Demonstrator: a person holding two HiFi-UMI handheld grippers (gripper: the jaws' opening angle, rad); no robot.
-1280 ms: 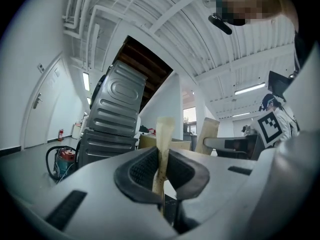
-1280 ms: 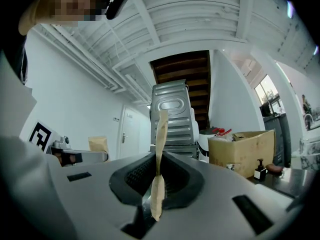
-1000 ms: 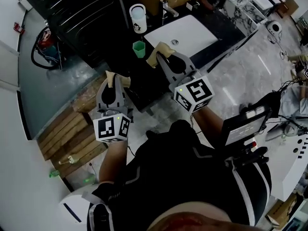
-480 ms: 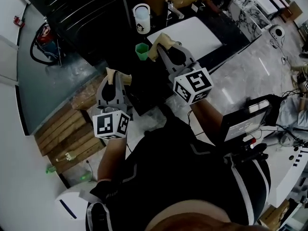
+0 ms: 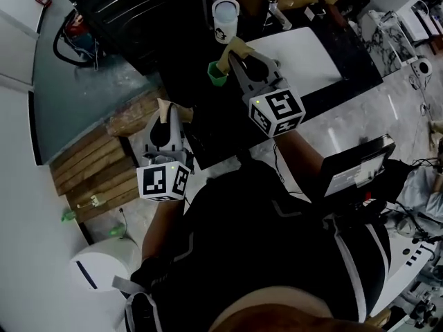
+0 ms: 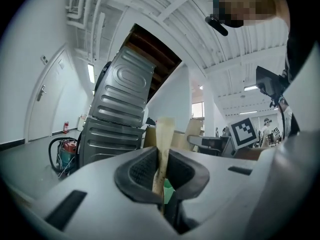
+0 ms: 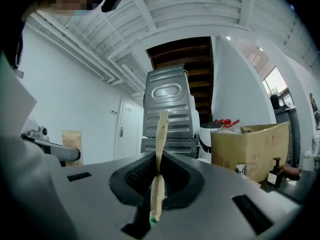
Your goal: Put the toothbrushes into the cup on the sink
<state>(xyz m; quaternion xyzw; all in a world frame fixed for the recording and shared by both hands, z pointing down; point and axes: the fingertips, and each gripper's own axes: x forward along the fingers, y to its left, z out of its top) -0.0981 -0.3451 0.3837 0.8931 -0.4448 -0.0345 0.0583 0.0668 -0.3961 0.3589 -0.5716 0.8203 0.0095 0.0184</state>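
A green cup (image 5: 218,74) stands on the dark counter left of the white sink basin (image 5: 311,43). A white cup with a printed figure (image 5: 225,18) stands farther back. I cannot make out any toothbrush on the dark counter. My right gripper (image 5: 231,50) reaches over the counter with its tan fingertips just above and right of the green cup. They are pressed together with nothing between them. My left gripper (image 5: 168,109) hangs lower left, at the counter's near edge, also shut and empty. In the left gripper view the shut tan pads (image 6: 164,134) stand upright with a patch of green (image 6: 168,191) behind them.
A faucet (image 5: 277,16) and a cardboard box (image 7: 250,146) stand behind the basin. A ribbed metal unit (image 6: 120,114) rises at the back left. On the floor at left are a red vacuum (image 5: 73,28), a wooden pallet (image 5: 97,168) and a white bin (image 5: 97,275).
Both grippers have moved forward toward the counter. The right one travelled farther and its tips now sit beside the green cup. Both stay shut.
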